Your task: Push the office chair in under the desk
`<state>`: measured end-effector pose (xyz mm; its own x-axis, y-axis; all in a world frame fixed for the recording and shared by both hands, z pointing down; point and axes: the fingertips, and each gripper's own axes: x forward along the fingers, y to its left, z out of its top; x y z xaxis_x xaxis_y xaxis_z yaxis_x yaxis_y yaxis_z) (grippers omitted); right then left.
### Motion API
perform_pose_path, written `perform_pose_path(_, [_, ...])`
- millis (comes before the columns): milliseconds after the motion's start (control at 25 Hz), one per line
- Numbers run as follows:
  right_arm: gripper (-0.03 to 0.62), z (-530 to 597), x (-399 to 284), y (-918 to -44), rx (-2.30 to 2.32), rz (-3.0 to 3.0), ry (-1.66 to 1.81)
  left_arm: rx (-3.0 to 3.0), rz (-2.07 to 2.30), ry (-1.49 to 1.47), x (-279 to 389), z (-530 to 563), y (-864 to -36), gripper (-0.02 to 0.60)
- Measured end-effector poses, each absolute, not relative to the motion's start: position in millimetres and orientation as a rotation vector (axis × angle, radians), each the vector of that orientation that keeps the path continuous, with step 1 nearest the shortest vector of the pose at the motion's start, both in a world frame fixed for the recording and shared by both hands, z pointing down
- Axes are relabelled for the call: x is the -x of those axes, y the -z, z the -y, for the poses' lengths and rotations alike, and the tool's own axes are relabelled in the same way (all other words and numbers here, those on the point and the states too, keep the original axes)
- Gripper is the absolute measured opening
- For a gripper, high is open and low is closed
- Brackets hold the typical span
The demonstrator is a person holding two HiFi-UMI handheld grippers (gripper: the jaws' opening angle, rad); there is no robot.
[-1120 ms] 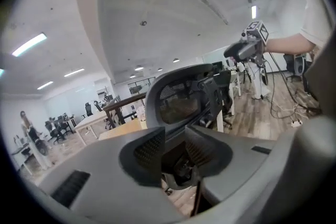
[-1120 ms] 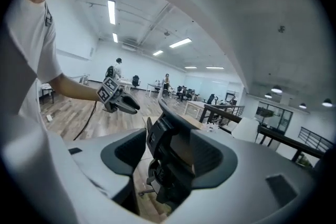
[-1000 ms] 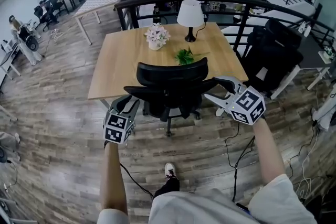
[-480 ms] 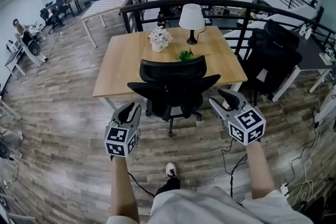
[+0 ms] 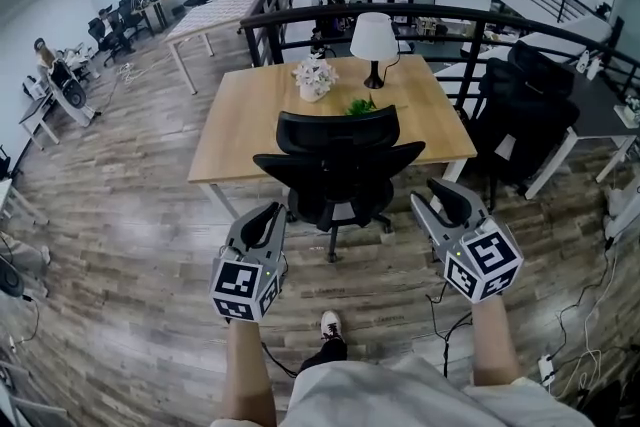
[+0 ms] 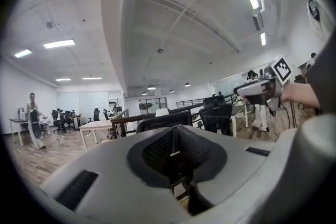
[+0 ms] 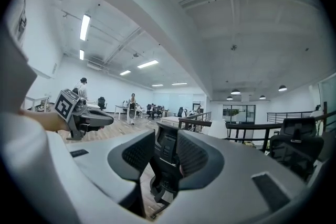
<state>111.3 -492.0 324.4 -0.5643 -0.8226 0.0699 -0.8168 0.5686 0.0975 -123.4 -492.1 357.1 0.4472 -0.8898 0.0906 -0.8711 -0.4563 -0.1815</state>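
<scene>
The black office chair (image 5: 338, 165) stands at the near edge of the wooden desk (image 5: 250, 115), its backrest toward me and its seat partly under the top. Both grippers hang on my side of it, apart from it. My left gripper (image 5: 272, 213) is below the chair's left armrest. Its jaws are closing, nearly together, with nothing between them (image 6: 172, 147). My right gripper (image 5: 428, 195) is below the right armrest. Its jaws are closing too, with a gap left and nothing in it (image 7: 164, 152). Through that gap I see the chair (image 7: 167, 147) farther off.
On the desk stand a white lamp (image 5: 374, 40), a white flower pot (image 5: 314, 75) and a green sprig (image 5: 362, 105). A dark railing (image 5: 430, 12) runs behind. Another black chair (image 5: 528, 110) stands at the right. Cables (image 5: 448, 310) lie on the wood floor by my shoe (image 5: 328, 323).
Both grippers have drawn back from the chair's armrests toward me and now hang lower. Their jaws have narrowed. The chair stays at the desk.
</scene>
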Motion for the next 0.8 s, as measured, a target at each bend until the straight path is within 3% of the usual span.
perform_pose_path(120, [0.13, 484, -111, -323, -1.434, 2.7, 0.07, 2.598, -1.564, 0.198, 116, 483, -348, 0.018])
perform_pose_path(520, [0.02, 476, -112, -343, -1.453, 2.612, 0.105, 2.523, -1.426, 0.315, 82, 464, -347, 0.016])
perform_pose_path(800, [0.018, 473, -109, -342, -1.422, 2.577, 0.158, 2.527, -1.446, 0.334, 79, 461, -346, 0.015])
